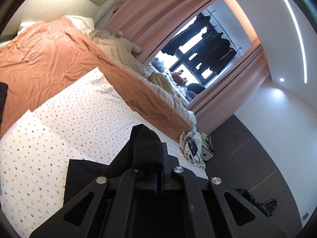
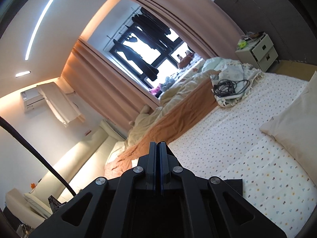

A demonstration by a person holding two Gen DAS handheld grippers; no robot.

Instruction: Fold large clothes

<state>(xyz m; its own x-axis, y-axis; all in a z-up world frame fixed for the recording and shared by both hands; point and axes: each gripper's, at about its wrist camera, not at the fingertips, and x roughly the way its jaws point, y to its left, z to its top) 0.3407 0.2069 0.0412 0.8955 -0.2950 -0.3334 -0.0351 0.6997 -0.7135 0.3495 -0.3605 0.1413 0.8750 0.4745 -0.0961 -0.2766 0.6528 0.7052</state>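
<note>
Fold judged barely started: black garment point(image 1: 142, 150) is pinched in left gripper point(image 1: 158, 158) above the floral sheet point(image 1: 79, 119), remainder lying unfolded on it, while right gripper point(image 2: 157, 148) is closed empty.

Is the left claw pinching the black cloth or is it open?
Pinching. The left gripper is shut on the black garment, whose fabric bunches up over its fingertips above the floral bedsheet.
</note>
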